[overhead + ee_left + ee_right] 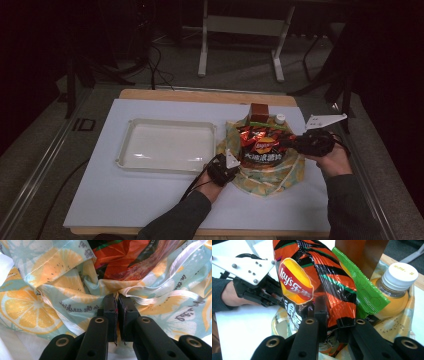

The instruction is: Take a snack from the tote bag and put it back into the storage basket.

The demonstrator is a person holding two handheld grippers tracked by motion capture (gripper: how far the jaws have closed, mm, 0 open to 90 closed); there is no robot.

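Risk: chip bag [312, 282] tears or slips, since right gripper [332, 315] pinches only thin crinkled foil at bag's lower edge; hard pull could also crush chips

Risk: fruit-print tote [50, 302] rides up with bag if left gripper [117, 305] loses rim fabric

Left jaws nearly together, clamped on tote rim fold just ahead of tips

Right jaws narrow, holding chip bag; bag stands upright ahead of them, half inside tote

Bag: glossy orange-black, yellow logo, puffy

Beside it past right jaw: green packet [359, 287], juice bottle [397, 290], brown box [259, 112]

Empty white tray [167, 145] well off left gripper's outer side
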